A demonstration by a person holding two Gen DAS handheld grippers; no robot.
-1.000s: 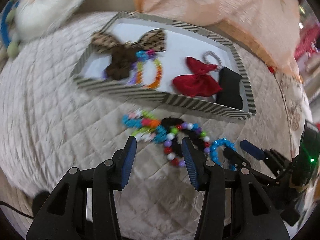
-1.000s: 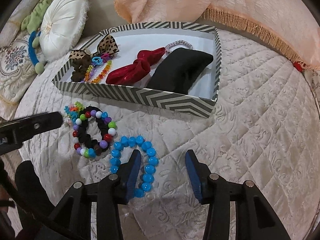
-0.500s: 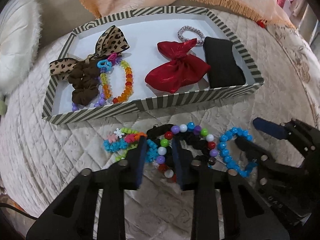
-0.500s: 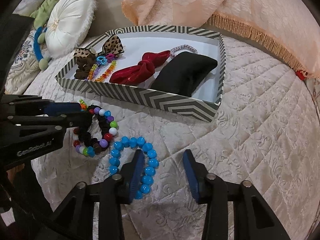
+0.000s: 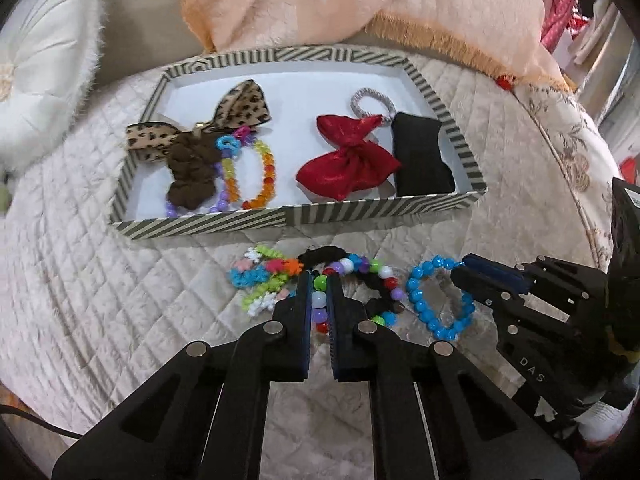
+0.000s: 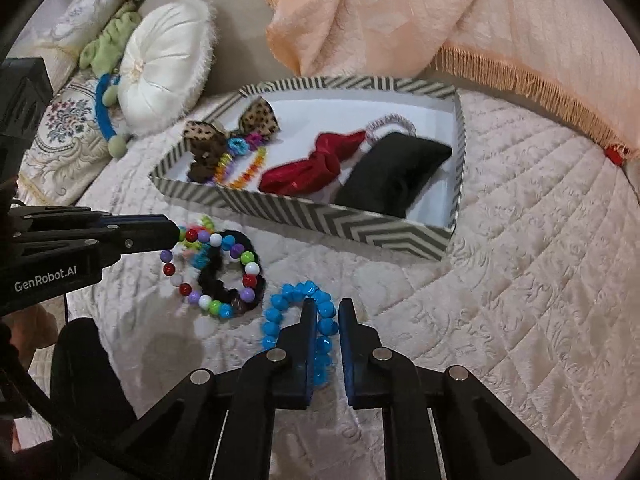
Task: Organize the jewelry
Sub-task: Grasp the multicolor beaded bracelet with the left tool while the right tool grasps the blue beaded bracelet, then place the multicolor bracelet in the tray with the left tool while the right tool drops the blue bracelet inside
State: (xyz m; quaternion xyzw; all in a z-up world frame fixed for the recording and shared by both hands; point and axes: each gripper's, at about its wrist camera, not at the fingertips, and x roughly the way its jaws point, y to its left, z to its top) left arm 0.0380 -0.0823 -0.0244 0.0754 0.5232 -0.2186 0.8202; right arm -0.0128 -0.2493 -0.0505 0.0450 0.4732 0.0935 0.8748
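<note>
Left wrist view: left gripper (image 5: 319, 280) jaws closed tight on multicoloured bead bracelet (image 5: 320, 302), striped tray (image 5: 304, 218) well ahead on quilted bed (image 5: 80, 280). Right wrist view: right gripper (image 6: 324, 310) jaws clamped on blue bead bracelet (image 6: 296, 296), lying ahead-left of jaws.

Glossy plastic beads on the blue bracelet (image 6: 298, 322), shiny satin red bow (image 5: 350, 164), matt quilted cloth bedspread (image 6: 520, 280).

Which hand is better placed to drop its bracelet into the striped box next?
Probably the right: its tongs pinch only the blue bracelet, while the multicoloured bracelet lies tangled with a black scrunchie.
</note>
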